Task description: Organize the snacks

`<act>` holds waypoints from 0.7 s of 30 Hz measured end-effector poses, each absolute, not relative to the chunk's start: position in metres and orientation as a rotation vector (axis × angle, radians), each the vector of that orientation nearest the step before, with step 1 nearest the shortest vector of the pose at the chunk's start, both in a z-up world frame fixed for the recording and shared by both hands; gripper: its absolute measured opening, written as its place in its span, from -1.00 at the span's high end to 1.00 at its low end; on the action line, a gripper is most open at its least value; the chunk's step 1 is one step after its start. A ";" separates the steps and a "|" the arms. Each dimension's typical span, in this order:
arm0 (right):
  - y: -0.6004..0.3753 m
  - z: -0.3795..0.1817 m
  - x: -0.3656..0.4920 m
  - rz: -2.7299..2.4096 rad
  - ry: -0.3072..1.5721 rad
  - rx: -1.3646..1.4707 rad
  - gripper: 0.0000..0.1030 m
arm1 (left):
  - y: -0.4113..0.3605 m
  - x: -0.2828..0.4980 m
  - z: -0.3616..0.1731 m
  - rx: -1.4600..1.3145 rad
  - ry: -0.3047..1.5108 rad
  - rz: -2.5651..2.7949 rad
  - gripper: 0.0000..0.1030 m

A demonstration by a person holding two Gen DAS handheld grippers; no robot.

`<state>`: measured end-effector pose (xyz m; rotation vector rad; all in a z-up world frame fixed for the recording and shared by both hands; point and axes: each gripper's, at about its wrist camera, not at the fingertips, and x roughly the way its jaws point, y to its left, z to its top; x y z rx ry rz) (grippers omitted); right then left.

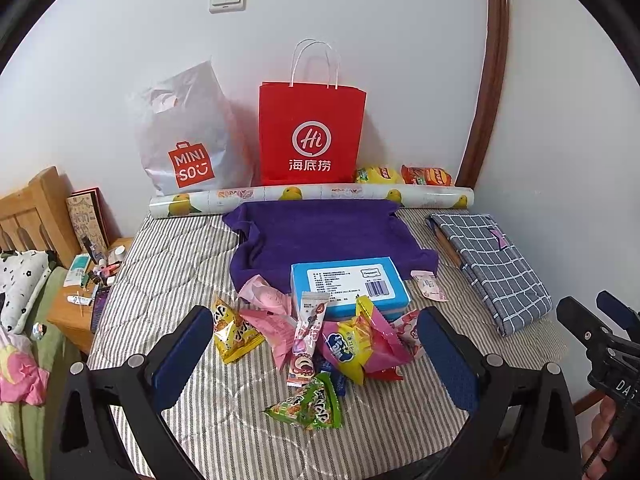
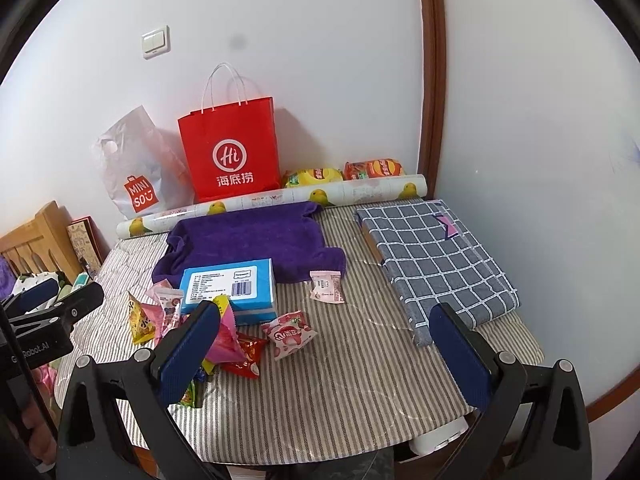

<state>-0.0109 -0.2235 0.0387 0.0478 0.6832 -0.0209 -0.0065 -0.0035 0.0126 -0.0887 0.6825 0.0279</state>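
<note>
Both tongs hang released above the striped mattress (image 2: 340,380): left gripper (image 1: 316,344) and right gripper (image 2: 328,344), jaws wide and empty. The snack pile (image 1: 320,340) lies between the left fingers, against the blue box (image 1: 352,284). One long pink packet (image 1: 306,336) runs twelve to six. From the right gripper, the pile sits at ten o'clock.

Right claw (image 2: 324,344) open, empty, above striped cloth (image 2: 360,360); snack pile (image 2: 224,336) beside blue box (image 2: 232,284).

Two bags (image 1: 312,132), one blue box (image 1: 350,284), one towel (image 1: 320,236).
</note>
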 end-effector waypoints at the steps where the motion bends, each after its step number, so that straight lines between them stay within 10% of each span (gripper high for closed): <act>1: -0.224 0.039 -0.011 -0.020 0.683 0.048 -0.99 | -0.003 -0.007 0.012 -0.089 0.682 0.027 -0.98; 21: -0.223 0.042 -0.012 -0.013 0.679 0.050 -0.99 | -0.004 -0.006 0.016 -0.086 0.676 0.025 -0.98</act>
